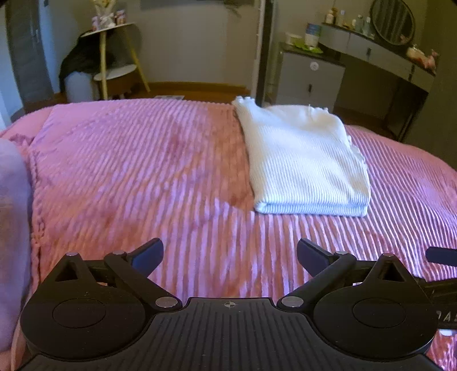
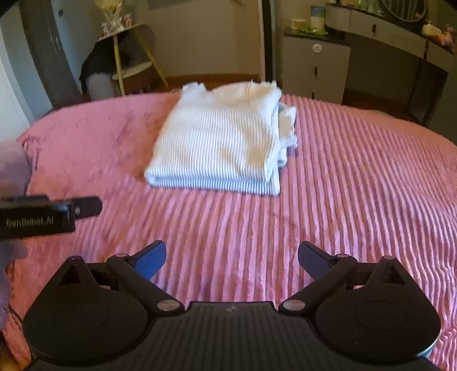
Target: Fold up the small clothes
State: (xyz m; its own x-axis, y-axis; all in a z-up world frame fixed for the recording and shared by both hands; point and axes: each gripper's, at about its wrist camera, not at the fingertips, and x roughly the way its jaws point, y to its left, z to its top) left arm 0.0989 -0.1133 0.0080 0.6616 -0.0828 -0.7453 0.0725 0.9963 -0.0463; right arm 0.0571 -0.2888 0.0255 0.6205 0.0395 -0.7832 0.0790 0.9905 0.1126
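A white ribbed knit garment lies folded in a thick rectangle on the pink ribbed bedspread, toward the far edge of the bed. In the right wrist view the same garment shows its stacked layers at the right side. My left gripper hovers open above the bedspread, well short of the garment, with nothing between its fingers. My right gripper is likewise open and holds nothing, also short of the garment. The left gripper's body shows at the left edge of the right wrist view.
Beyond the bed stand a grey cabinet, a dressing table with a round mirror, and a small tiered side table. A pale pink fabric mass fills the left edge of the left wrist view.
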